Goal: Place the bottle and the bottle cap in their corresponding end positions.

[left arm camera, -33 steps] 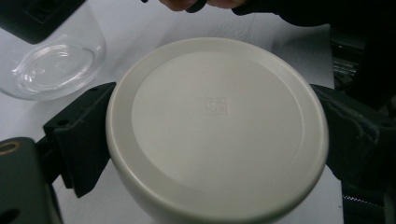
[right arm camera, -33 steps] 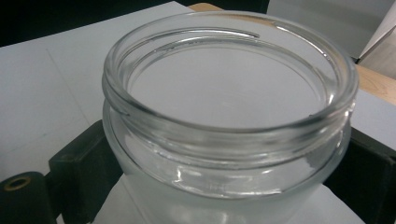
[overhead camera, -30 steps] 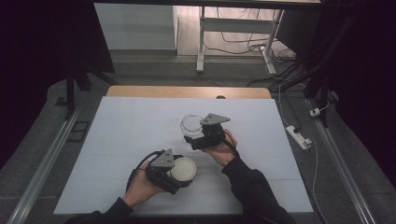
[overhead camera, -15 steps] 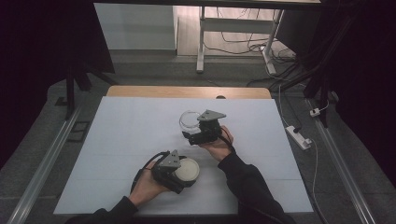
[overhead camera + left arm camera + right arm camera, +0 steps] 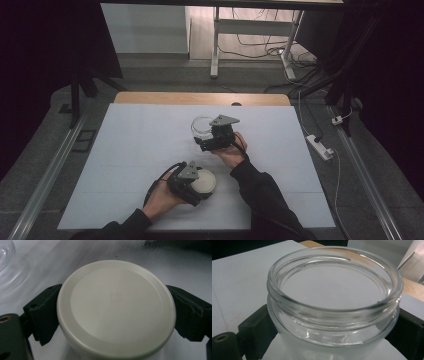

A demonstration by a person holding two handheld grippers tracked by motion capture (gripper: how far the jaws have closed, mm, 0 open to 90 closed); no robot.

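Clamping the lid (image 5: 116, 307), left claw (image 5: 116, 315); right claw (image 5: 332, 335) clamps jar (image 5: 334, 302) (embossed mark up close).

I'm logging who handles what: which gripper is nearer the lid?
Left. The left gripper clamps the lid between its jaws; the right gripper is farther up the table, gripping the jar.

The lid's (image 5: 116, 308) lower edge is cut off at the frame's bottom. The jar's (image 5: 334, 305) base is cut off likewise. The mark at the lid's centre is too faint to read.
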